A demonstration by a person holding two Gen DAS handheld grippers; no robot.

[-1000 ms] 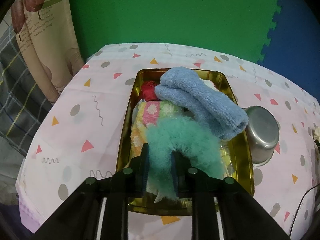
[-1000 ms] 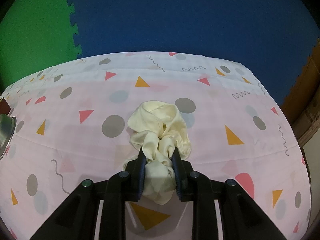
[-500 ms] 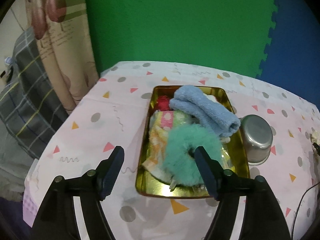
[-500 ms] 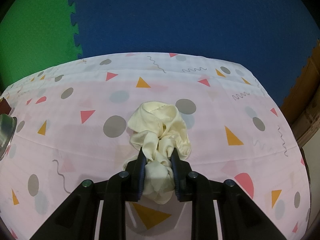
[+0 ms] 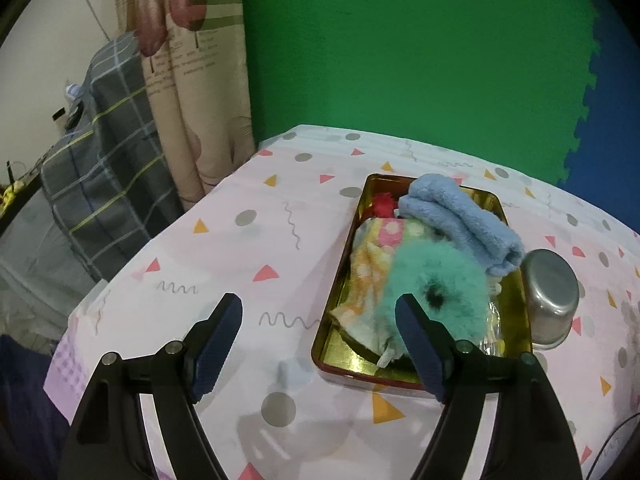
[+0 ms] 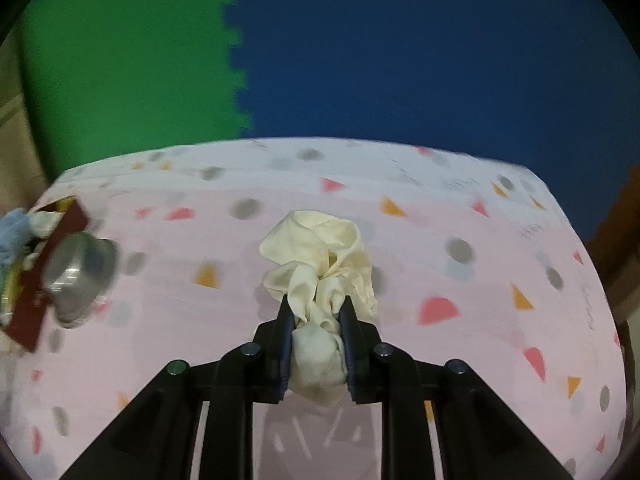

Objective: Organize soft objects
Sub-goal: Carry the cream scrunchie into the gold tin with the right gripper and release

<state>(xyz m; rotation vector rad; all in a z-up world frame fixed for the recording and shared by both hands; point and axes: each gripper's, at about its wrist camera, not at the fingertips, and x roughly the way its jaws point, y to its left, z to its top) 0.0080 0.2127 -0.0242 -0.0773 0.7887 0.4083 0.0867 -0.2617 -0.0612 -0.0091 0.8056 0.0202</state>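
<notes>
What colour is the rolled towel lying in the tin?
Light blue; the towel shows best in the left wrist view.

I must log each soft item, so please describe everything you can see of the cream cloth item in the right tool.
The cream cloth item is a ruffled, scrunchie-like bunch of thin, smooth-looking fabric, pale cream throughout. Its near end is squeezed between the two pads of the right tool, which is shut on it. The rest fans out in loose folds beyond the fingertips, above the patterned pink tablecloth. Whether its far folds touch the cloth cannot be told.
</notes>
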